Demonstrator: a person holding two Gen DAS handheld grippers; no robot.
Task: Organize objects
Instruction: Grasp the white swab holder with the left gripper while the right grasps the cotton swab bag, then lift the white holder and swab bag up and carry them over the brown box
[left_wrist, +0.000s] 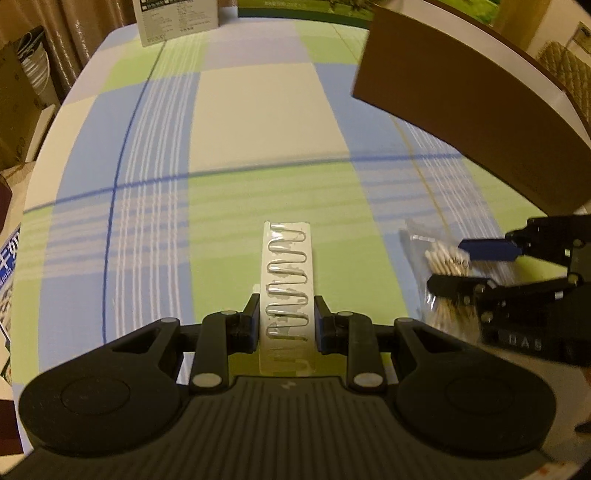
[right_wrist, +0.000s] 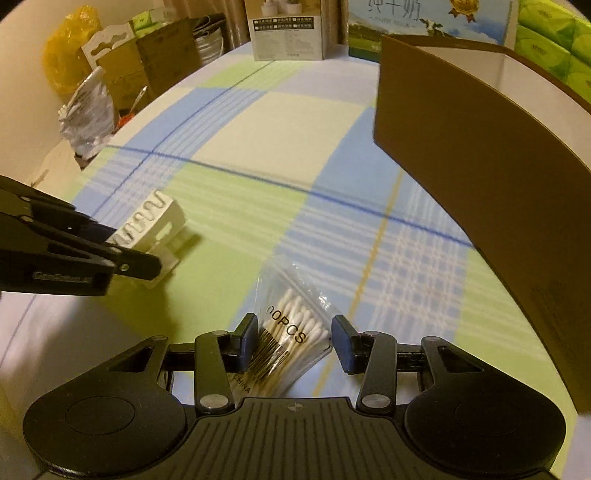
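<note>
A white blister strip of metal clips (left_wrist: 286, 269) sits between the fingers of my left gripper (left_wrist: 286, 297), which is shut on its near end. From the right wrist view the strip (right_wrist: 147, 221) hangs just above the checked tablecloth, casting a shadow, with the left gripper (right_wrist: 133, 249) behind it. My right gripper (right_wrist: 295, 343) is shut on a clear bag of cotton swabs (right_wrist: 295, 332); both pads press its sides. In the left wrist view that bag (left_wrist: 439, 258) is blurred between the right gripper's (left_wrist: 447, 264) fingers.
A tall brown cardboard box (right_wrist: 480, 166) (left_wrist: 461, 103) stands open-topped on the right. A white printed carton (right_wrist: 288, 29) and a milk carton box (right_wrist: 424, 26) line the far edge of the tablecloth (left_wrist: 258, 110). Bags and boxes (right_wrist: 88, 107) crowd the floor beyond the left edge.
</note>
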